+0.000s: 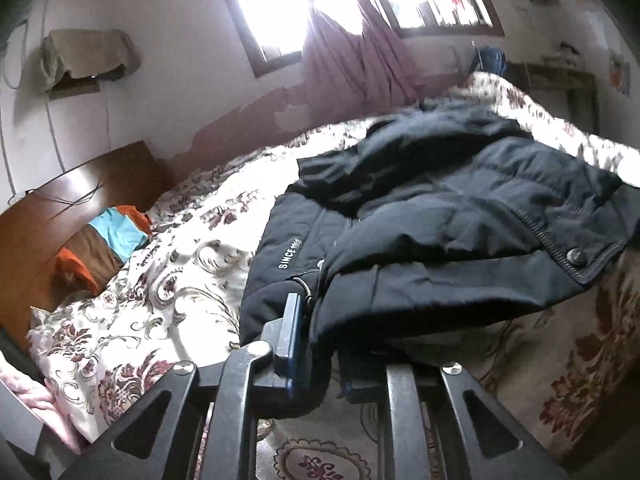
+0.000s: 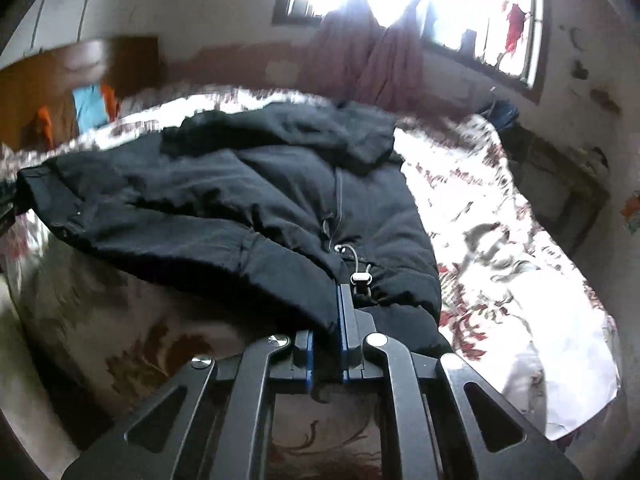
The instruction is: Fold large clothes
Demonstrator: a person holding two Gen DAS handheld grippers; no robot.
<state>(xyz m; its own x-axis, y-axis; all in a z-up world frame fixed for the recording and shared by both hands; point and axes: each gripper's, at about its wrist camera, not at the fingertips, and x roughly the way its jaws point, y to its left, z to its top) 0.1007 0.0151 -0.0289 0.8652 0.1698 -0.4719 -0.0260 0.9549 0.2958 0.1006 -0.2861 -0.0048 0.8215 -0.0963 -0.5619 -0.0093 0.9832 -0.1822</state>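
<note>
The bed (image 1: 168, 292), spread with a floral cover, fills both views, and everything here is placed against it. On top of it, toward the near edge, lies the black padded jacket (image 1: 432, 216), bunched and partly doubled over itself, white "SINCE" lettering showing on one panel. At the bed's head stands the wooden headboard (image 1: 60, 216), with orange and blue pillows (image 1: 116, 236) against it. Beyond the bed's far side, pink curtains (image 1: 352, 60) hang under the bright window (image 1: 272, 4). Down at the near edge, the left tongs (image 1: 316, 344) are clamped on the jacket's hem, dark cloth draped over one finger. The right tongs (image 2: 342, 320) are pressed together on the jacket's edge too, just beside the drawcord toggle (image 2: 361, 278) dangling from the hem.
</note>
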